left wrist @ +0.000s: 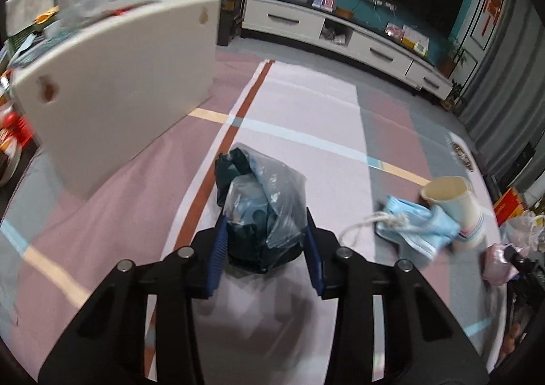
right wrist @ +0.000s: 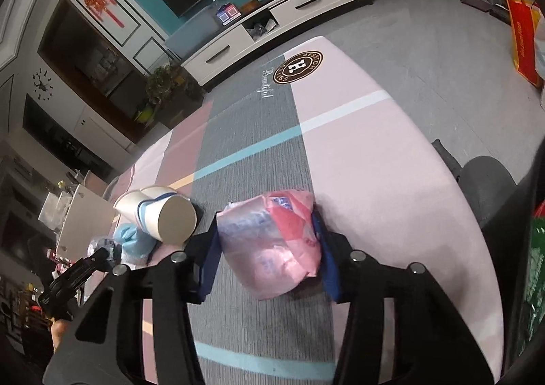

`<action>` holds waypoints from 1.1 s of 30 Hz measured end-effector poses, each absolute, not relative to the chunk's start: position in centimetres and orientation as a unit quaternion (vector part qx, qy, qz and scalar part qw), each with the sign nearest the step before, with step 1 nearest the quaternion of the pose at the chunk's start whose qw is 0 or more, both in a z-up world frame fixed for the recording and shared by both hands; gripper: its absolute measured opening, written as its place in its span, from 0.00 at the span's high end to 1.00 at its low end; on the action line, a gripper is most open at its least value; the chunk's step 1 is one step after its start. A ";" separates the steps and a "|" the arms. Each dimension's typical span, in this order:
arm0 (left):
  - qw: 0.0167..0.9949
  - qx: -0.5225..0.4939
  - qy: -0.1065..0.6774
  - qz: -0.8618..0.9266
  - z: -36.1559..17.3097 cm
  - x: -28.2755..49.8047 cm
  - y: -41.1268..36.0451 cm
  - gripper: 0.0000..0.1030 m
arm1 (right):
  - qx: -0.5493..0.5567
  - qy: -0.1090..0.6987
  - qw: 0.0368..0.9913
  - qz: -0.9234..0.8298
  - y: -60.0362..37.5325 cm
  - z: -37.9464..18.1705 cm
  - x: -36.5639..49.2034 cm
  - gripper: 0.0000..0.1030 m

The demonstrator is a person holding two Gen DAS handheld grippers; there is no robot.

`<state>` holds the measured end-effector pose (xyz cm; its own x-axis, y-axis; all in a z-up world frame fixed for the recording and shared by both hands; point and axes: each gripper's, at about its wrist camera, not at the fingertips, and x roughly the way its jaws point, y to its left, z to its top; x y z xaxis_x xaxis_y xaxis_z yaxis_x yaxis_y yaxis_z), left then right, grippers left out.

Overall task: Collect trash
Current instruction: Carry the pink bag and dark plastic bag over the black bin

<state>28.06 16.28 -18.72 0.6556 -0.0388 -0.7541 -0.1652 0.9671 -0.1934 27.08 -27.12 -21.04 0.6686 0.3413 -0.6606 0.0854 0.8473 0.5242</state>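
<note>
mask [left wrist: 414,228] beside cup [left wrist: 456,204], both on table [left wrist: 306,112]

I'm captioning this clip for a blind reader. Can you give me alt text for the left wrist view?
The left claw closes its blue pads on a crumpled dark plastic bag lying on a pink and grey striped tablecloth. To the right lie a blue face mask and a tipped paper cup; a white board stands at left.
</note>
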 end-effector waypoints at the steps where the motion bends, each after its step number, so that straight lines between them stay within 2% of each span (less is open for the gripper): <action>1: 0.904 -0.127 0.408 0.030 -18.2 27.0 16.3 0.60 | 0.268 0.399 0.874 0.074 -27.3 -20.8 26.5 0.54; 9: 0.913 -0.137 0.382 -0.032 -14.7 19.8 13.9 0.60 | 0.270 0.363 0.889 0.077 -28.2 -16.6 21.0 0.55; 15: 0.915 -0.112 0.376 -0.092 -13.3 15.4 8.5 0.59 | 0.219 0.353 0.907 0.066 -27.1 -14.4 15.7 0.55; 25: 0.920 -0.032 0.372 -0.123 -13.3 10.1 0.0 0.58 | 0.171 0.342 0.923 0.035 -27.5 -14.6 8.2 0.55; 33: 0.922 0.011 0.361 -0.137 -12.3 7.8 -3.8 0.57 | 0.171 0.334 0.926 0.035 -28.9 -14.5 6.6 0.55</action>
